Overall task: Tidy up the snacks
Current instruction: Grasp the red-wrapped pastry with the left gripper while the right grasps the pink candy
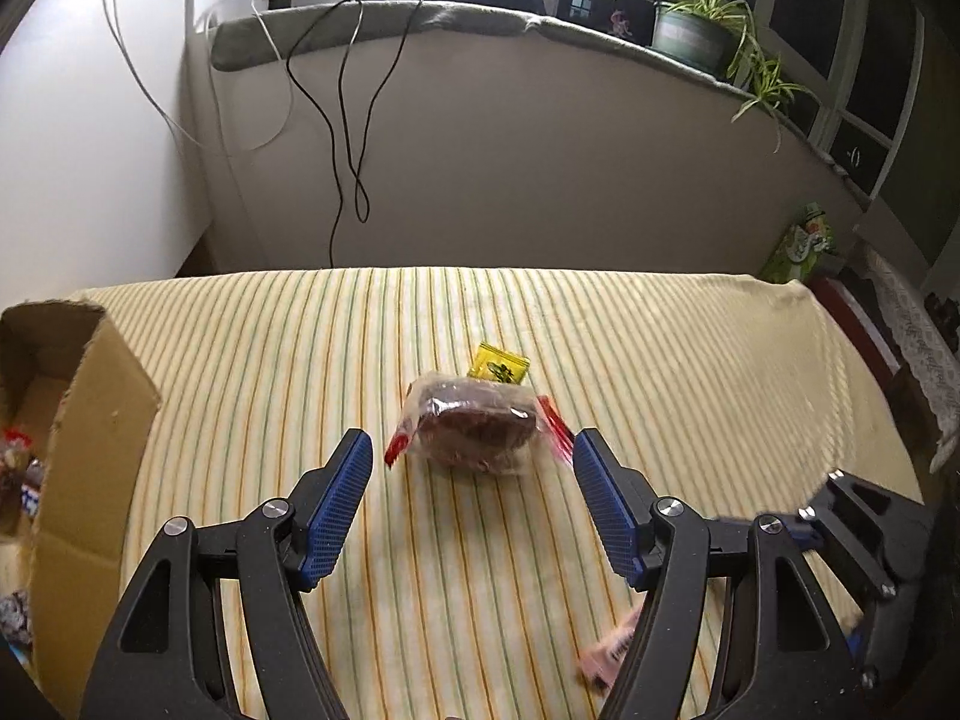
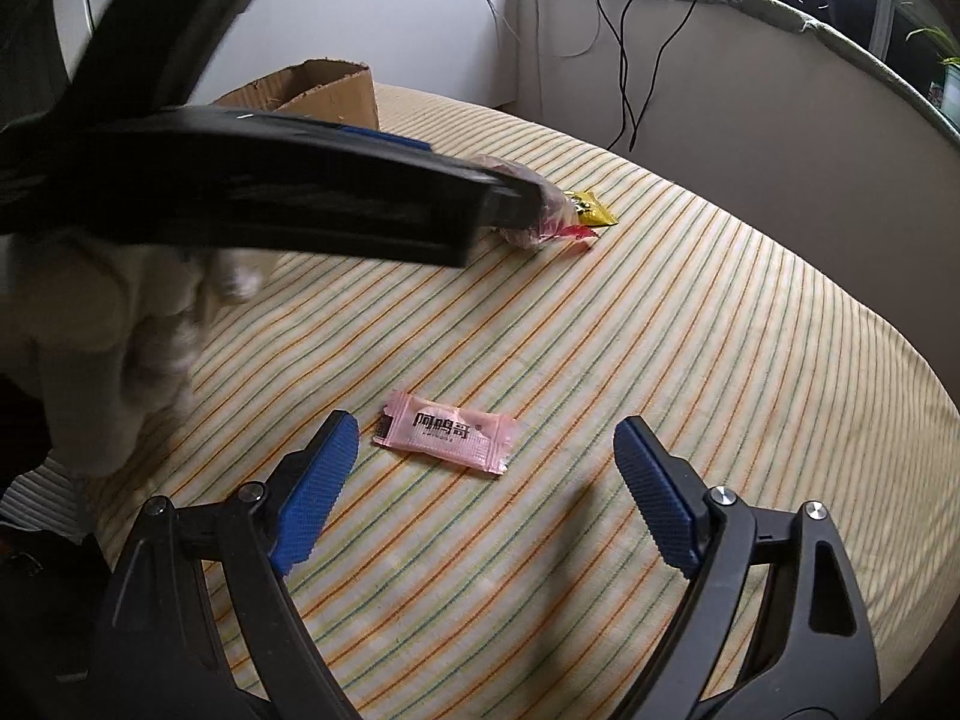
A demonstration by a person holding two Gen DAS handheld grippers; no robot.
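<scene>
On the striped cloth of the tabletop (image 1: 660,360) lie three snacks: a clear-wrapped brown cake (image 1: 474,429) at the middle, a small yellow packet (image 1: 501,365) touching its far side, and a flat pink sachet (image 2: 447,433) nearer and to the right. At the left edge stands an open cardboard box (image 1: 90,420) with a few wrapped items inside. Both tools are spread and empty: the left tool (image 1: 468,468) is lined up just short of the cake, the right tool (image 2: 486,444) frames the sachet without touching it. The cake's wrap is loose, glossy and crinkled, with red crimped ends, so the ribbed blue pads could catch film alone and let the soft cake sag or slip. The sachet is thin and lies flush on soft cloth; the pads may pinch fabric with it or skid over it. The tools work close together and could knock each other.
</scene>
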